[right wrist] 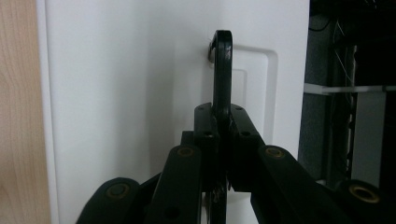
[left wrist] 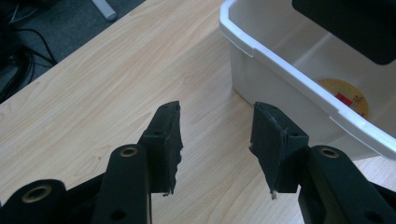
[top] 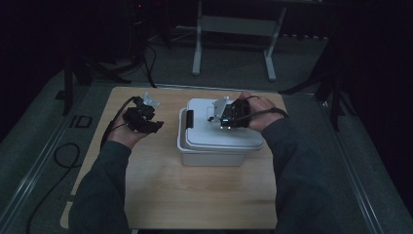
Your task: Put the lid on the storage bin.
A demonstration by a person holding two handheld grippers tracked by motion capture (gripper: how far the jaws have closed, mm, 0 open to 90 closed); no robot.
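1. left gripper (top: 158,125) held in the left hand (top: 127,132) over the wooden surface (top: 195,195), just left of the white bin (top: 209,156). in the left gripper view its jaws stand partly apart with bare wood between them, nothing held, nothing touched.
2. that gripper points toward the bin's left side; the bin's near corner and rim (left wrist: 299,79) sit just beyond its right jaw, apart from it.
3. through the open strip of the bin in the left gripper view, a round yellow label with a red mark (left wrist: 348,95) lies inside on the bottom.
4. right gripper (top: 225,117) in the right hand (top: 260,114) sits over the white lid (top: 219,139), toward its far side. jaws fully closed, clamped on the black handle (right wrist: 222,70) of the lid.
5. in the right gripper view the handle is a thin black loop standing up edge-on out of a recessed panel in the lid (right wrist: 116,93); its long axis runs straight away from the jaws, up the picture.
6. lid lies flat on the bin, shifted toward the right so a strip of the bin's left end is uncovered; long axis left to right across the surface.
7. a black latch (top: 189,118) shows at the bin's left end.
8. bin sits mid-surface, slightly toward the far edge, long side facing the person.
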